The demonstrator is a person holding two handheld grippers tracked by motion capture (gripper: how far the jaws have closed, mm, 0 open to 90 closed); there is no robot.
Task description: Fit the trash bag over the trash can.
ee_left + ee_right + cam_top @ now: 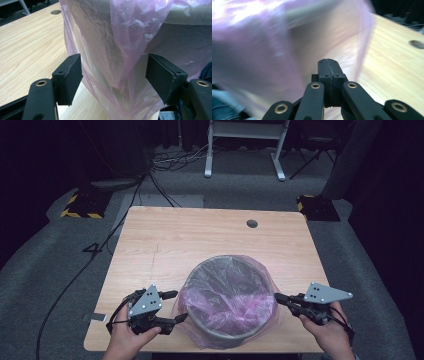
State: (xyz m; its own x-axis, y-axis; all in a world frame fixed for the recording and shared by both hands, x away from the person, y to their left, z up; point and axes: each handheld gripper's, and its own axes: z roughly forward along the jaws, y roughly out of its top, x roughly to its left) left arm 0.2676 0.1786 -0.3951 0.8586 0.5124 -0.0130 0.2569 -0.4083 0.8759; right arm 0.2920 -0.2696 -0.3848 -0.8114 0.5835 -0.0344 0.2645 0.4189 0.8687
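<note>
A round grey bin (227,261) lined with a thin pink plastic bag (235,307) stands on the near half of the wooden table (200,235). My left gripper (180,305) is at the bin's left side, open. In the left gripper view a loose fold of the pink bag (110,50) hangs between the pads (72,75), which stand apart from it. My right gripper (277,298) points at the bin's right rim. The blurred right gripper view has its jaws (328,67) pressed together in front of the bag (262,50); I see no film between them.
A round hole (252,223) is in the table's far right part. The bin is close to the table's front edge, and bag film spills over its near side. On the carpet behind are a white frame (245,150), cables and yellow-black striped blocks (80,207).
</note>
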